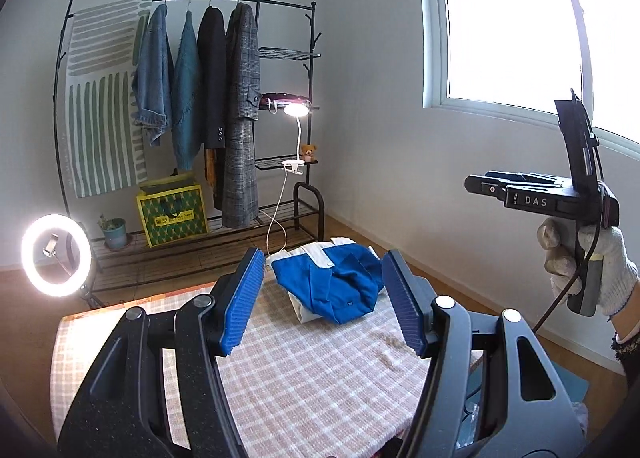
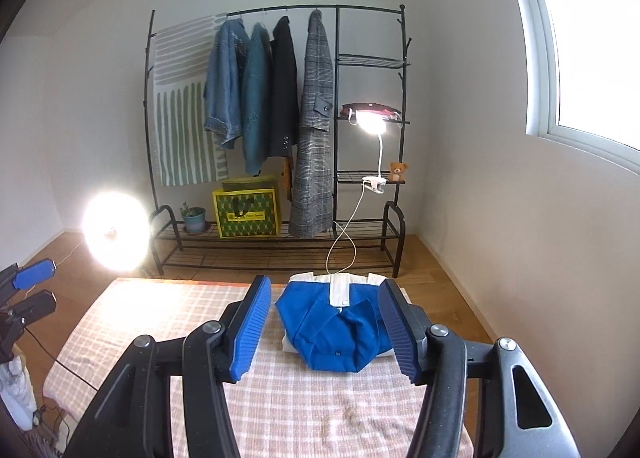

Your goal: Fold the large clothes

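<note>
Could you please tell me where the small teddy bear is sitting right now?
In both wrist views the teddy bear sits on a wire shelf at the right end of the clothes rack, just right of the clip lamp and below its lit head.

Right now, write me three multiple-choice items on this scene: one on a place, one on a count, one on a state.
1. Where does the blue and white garment lie?
A. on the checked cloth
B. on the rack's bottom shelf
C. inside the yellow bag

2. How many garments hang on hangers from the rack's rail?
A. two
B. four
C. six

3. How do both grippers stand?
A. shut on the garment
B. shut on nothing
C. open, holding nothing

Answers:
1 A: the folded bundle rests at the cloth's far end.
2 B: denim jacket, teal knit, dark coat, plaid coat.
3 C: the left gripper and right gripper show a wide gap between their pads, above the cloth.
</note>
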Demonstrator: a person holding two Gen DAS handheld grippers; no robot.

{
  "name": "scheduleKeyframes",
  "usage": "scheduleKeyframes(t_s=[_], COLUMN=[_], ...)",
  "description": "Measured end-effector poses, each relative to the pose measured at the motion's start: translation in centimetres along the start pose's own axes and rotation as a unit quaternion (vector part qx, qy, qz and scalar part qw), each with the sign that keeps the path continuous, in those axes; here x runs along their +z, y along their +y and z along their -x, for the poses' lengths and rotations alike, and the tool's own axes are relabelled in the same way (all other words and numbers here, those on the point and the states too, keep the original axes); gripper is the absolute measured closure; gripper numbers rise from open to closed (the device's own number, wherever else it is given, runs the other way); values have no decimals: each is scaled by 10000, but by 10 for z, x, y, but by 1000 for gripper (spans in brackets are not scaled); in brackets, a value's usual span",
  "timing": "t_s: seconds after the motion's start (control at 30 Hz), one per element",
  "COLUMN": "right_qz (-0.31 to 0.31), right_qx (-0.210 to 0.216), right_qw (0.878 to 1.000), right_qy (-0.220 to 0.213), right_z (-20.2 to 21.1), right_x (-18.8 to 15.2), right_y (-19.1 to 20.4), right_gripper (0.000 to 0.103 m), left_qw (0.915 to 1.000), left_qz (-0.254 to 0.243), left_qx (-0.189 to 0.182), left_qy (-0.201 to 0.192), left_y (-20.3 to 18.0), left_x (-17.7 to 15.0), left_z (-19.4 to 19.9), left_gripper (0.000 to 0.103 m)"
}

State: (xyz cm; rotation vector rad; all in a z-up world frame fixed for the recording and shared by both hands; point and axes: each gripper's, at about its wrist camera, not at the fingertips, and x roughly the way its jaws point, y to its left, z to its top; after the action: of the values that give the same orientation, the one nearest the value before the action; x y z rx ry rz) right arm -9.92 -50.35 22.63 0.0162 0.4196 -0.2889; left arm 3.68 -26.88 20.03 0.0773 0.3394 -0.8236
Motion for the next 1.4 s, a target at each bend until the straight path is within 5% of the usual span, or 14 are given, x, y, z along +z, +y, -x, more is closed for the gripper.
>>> scheduleKeyframes(t_s=[0.5,1.03,1.4], right_qz=[97,-197,-367], right_qx=[-196,-276,-294], right_qw=[9994,9989,9989], right_qy=[-285,-325,16], right_z=[57,-8,-73], right_x=[-48,-138,-179], right_y=[57,101,106], right_gripper=[0,0,0], left_qw=[9999,9936,9877], left_qz=[-103,499,463], left_qx=[60,632,1002], left_qy=[-4,789,1107], left_y=[-1,38,59], left_x=[-34,-147,-181], left_z=[78,18,-16], left_gripper=[1,0,0])
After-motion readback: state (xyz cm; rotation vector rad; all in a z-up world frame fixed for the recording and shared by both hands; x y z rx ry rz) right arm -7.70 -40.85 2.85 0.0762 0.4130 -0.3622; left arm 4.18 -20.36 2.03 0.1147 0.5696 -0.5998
